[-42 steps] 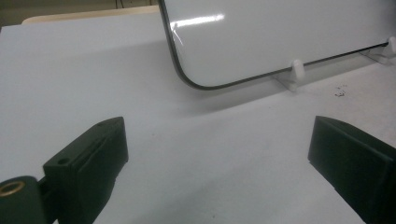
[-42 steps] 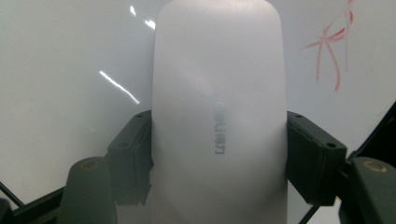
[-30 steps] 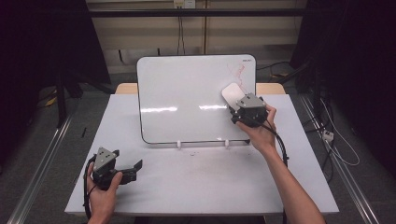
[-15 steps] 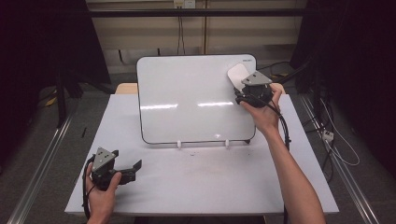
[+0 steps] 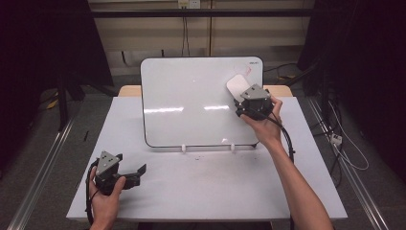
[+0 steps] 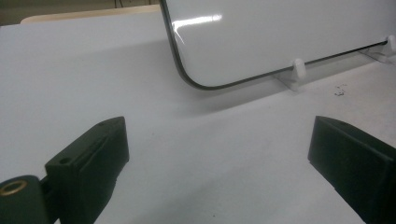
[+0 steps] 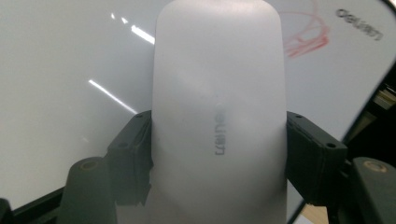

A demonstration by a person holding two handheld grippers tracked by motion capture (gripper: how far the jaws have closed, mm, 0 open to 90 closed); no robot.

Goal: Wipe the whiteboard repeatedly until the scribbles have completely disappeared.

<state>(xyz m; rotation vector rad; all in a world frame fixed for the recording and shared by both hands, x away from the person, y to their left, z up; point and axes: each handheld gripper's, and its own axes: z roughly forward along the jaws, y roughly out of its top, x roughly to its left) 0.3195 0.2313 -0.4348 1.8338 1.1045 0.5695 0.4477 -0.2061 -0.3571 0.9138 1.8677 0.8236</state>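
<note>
1. A white whiteboard [image 5: 191, 105] stands propped upright on two small white feet [image 5: 183, 147] at the far middle of a white table [image 5: 201, 191].
2. The right gripper [image 5: 238, 94] is held up against the board's upper right area, its jaws pinching the sides of a pale, rounded eraser [image 7: 219, 116].
3. In the right gripper view, a faint red scribble [image 7: 306, 35] sits just beyond the eraser's tip, near the board's top right corner. It looks only partly covered, though the eraser hides what lies under it.
4. To wipe well, the eraser's flat face should stay square against the board and travel up and toward that corner, across the whole scribble.
5. Pressure should be light and even, since the board rests only on its feet and could likely tip backward.
6. The left gripper [image 5: 139, 171] rests low at the near left of the table, its jaws spread wide with nothing between them, well apart from the board. It could brace the board's lower edge if the board rocks.
</note>
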